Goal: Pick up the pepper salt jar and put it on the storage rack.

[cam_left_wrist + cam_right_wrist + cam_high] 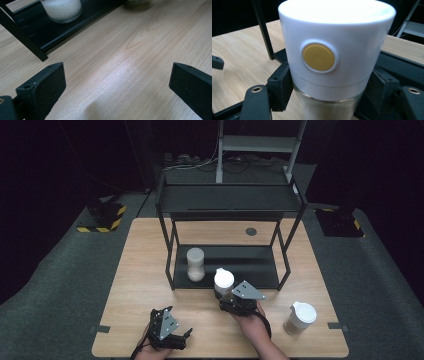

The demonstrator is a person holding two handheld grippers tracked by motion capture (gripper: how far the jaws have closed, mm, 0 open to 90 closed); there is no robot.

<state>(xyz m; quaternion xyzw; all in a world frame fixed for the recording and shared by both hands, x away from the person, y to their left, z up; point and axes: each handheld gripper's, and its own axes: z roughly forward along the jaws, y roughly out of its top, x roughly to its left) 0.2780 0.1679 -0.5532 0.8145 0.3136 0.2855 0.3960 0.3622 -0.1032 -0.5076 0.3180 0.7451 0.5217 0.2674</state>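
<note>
My right gripper (226,296) is shut on a glass jar (223,284) with a white lid, held upright just in front of the black shelf rack (172,255). In the right gripper view the jar's white lid (334,47) with a yellow round button looms close, and both black pads (279,87) press the glass below the lid; tan powder fills the jar. My left gripper (186,336) rests near the table's front edge, open, its jaws wide apart over bare wood (117,75). A jar of white powder (195,265) stands on the rack's lower shelf, its base (62,10) visible in the left gripper view.
A third white-lidded jar (299,318) with tan contents stands on the wooden table (145,270) at the front right. The rack has a black top shelf (230,197) above the lower tray. A round grommet (251,231) sits at the table's back. Dark floor surrounds the table.
</note>
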